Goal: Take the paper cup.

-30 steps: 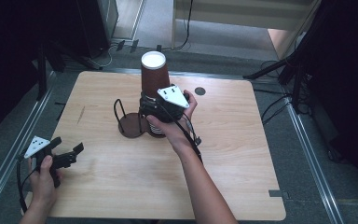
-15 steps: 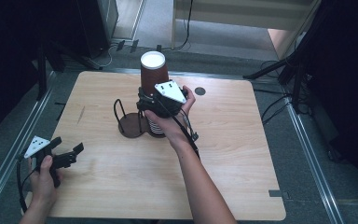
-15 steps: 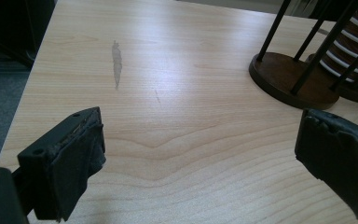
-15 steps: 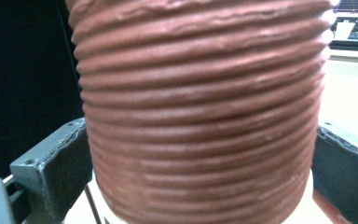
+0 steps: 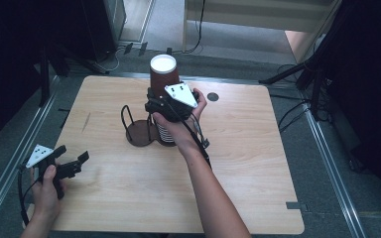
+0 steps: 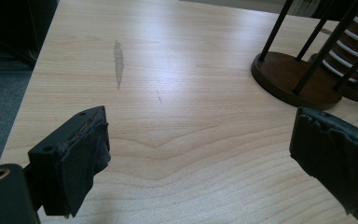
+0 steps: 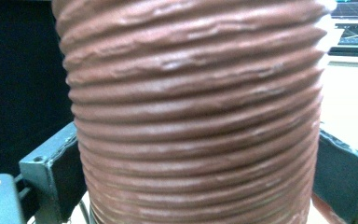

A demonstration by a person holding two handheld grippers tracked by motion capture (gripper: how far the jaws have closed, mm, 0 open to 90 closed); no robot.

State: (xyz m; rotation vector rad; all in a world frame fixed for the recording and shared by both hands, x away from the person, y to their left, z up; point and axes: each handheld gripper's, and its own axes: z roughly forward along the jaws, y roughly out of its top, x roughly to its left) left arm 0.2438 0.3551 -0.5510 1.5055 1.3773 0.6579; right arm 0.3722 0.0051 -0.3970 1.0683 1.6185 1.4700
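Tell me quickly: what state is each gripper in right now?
Left gripper: open, nothing between the jaws, just closing a little.
Right gripper: jaws just closing, shut on the brown ribbed cup.

Light wood table (image 5: pixel 258 168), rounded corners, w/ a grey scuff (image 6: pixel 118 63) on its left part and a small dark round spot (image 5: pixel 213 96) near the far edge. Metal rails (image 5: pixel 327 158) run along both sides on grey floor. Black cables (image 5: pixel 106 62) lie past the far edge. Dark stand legs (image 5: pixel 302 74) at right. Pale cabinet (image 5: pixel 258 15) in back.
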